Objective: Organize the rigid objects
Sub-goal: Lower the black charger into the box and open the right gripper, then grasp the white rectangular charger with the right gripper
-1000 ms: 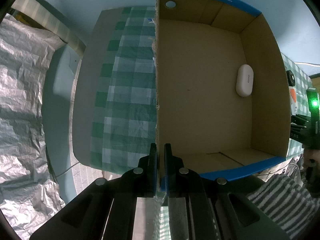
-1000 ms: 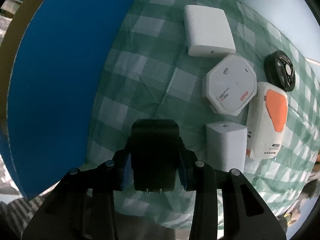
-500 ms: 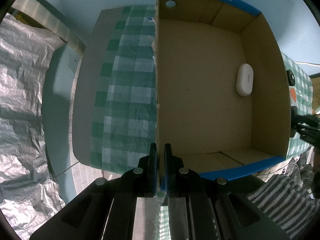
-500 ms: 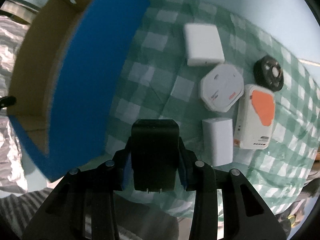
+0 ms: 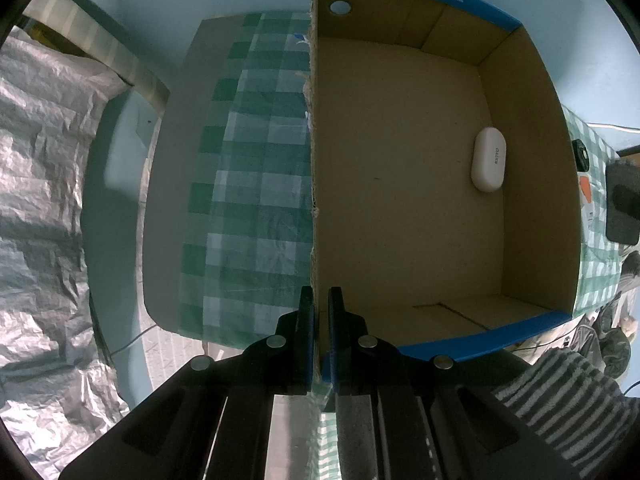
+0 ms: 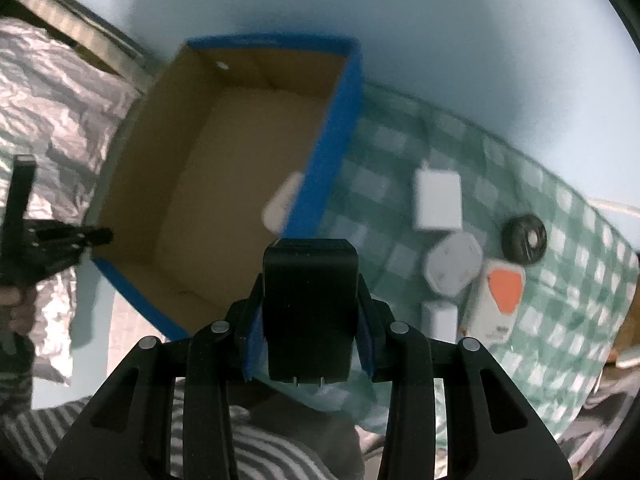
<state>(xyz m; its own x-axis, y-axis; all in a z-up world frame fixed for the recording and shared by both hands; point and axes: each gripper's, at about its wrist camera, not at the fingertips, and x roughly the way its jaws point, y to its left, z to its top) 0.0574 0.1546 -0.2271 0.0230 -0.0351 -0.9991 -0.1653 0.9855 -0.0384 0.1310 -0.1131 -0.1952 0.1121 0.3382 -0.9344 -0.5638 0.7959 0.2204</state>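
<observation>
My left gripper is shut on the near left wall of the blue cardboard box, which holds one white oval case. My right gripper is shut on a black rectangular adapter and holds it high, near the box's right wall. The adapter also shows at the right edge of the left wrist view. On the green checked cloth lie a white square box, a white octagonal device, a white block, an orange-and-white device and a black round disc.
Crumpled silver foil lies left of the table. A pale blue wall stands behind. The cloth's front edge hangs at the table's edge. A striped sleeve is at the lower right.
My right gripper has lifted the black adapter up and swung left toward the box, so the box interior now shows. The left gripper still clamps the box wall.
</observation>
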